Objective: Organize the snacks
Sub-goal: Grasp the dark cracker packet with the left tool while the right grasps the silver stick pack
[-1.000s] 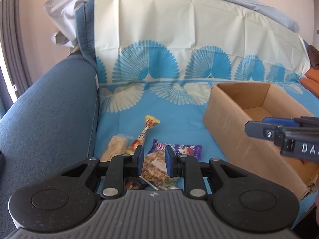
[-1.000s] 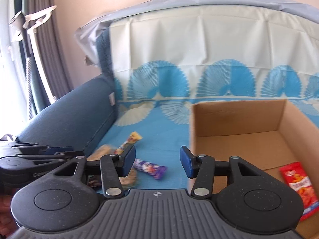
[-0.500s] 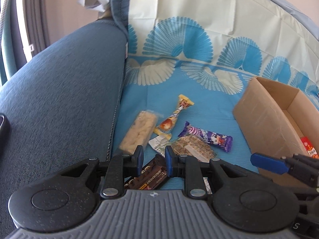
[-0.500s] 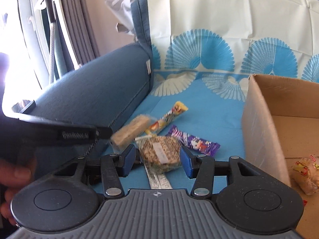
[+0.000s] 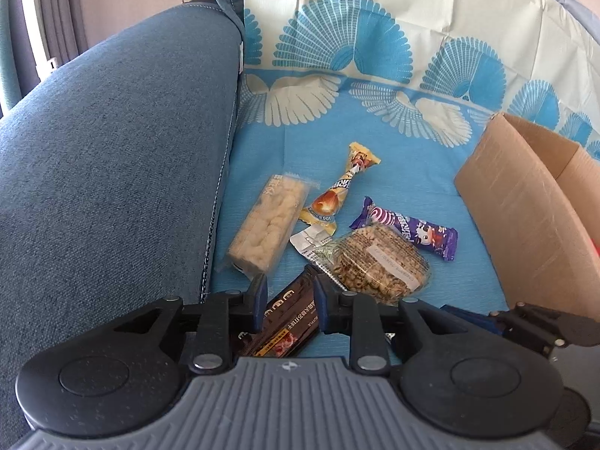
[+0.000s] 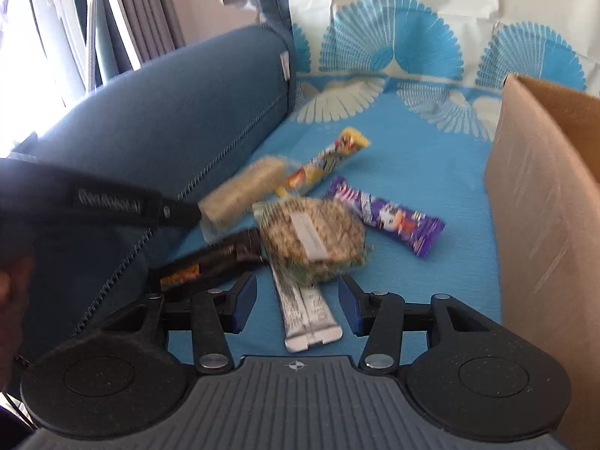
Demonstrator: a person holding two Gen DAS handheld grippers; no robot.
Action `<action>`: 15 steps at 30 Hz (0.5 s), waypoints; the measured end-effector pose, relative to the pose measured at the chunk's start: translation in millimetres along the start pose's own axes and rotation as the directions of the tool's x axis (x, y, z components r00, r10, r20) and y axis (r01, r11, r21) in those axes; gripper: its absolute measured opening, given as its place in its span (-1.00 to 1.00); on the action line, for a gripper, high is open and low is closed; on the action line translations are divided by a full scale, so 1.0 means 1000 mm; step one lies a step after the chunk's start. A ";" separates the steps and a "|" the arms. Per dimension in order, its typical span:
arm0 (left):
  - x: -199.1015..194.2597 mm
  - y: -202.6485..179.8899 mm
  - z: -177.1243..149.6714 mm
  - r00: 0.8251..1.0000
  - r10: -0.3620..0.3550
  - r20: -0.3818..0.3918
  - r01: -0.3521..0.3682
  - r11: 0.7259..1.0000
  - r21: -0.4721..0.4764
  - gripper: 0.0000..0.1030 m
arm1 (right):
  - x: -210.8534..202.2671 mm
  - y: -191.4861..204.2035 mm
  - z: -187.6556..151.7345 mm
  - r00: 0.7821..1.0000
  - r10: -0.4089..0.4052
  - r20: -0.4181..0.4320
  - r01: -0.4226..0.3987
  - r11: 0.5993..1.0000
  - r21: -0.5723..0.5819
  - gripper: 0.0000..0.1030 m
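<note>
Left tool (image 5: 288,305) is opening its jaws around the dark bar (image 5: 287,322), not yet gripping; right tool (image 6: 296,307) stands half open and empty over the silver sachet (image 6: 309,313). I judge we are at pick-up. Beyond lie the seed cake (image 6: 315,238), purple bar (image 6: 390,219); the cardboard box (image 6: 543,202) waits right.
</note>
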State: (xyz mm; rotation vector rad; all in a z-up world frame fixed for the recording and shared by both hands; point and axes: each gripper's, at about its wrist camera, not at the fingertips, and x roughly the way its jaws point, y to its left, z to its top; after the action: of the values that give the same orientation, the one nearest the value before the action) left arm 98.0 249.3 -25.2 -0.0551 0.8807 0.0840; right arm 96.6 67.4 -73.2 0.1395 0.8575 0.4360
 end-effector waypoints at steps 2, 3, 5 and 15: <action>0.004 -0.005 0.000 1.000 0.006 -0.015 -0.005 1.000 0.028 -0.26 | 0.009 0.002 -0.004 0.999 -0.015 -0.029 0.014 1.000 -0.028 0.00; 0.006 -0.007 -0.001 1.000 0.007 -0.023 -0.006 0.999 0.043 -0.16 | 0.011 0.002 -0.003 1.000 -0.007 -0.031 0.006 0.999 -0.032 0.00; 0.010 -0.011 -0.002 0.999 0.016 -0.039 -0.014 0.997 0.075 -0.06 | 0.014 0.004 -0.002 1.000 0.004 -0.022 -0.005 0.999 -0.043 0.00; 0.031 -0.020 -0.010 0.994 0.051 -0.101 -0.036 0.988 0.147 0.17 | 0.036 0.008 -0.002 0.997 -0.052 -0.058 0.046 0.992 -0.114 -0.29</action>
State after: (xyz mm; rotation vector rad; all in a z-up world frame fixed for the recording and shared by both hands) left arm 112.1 230.4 -54.9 0.0967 0.9902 0.0577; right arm 113.3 89.5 -98.0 0.0014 0.8923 0.4430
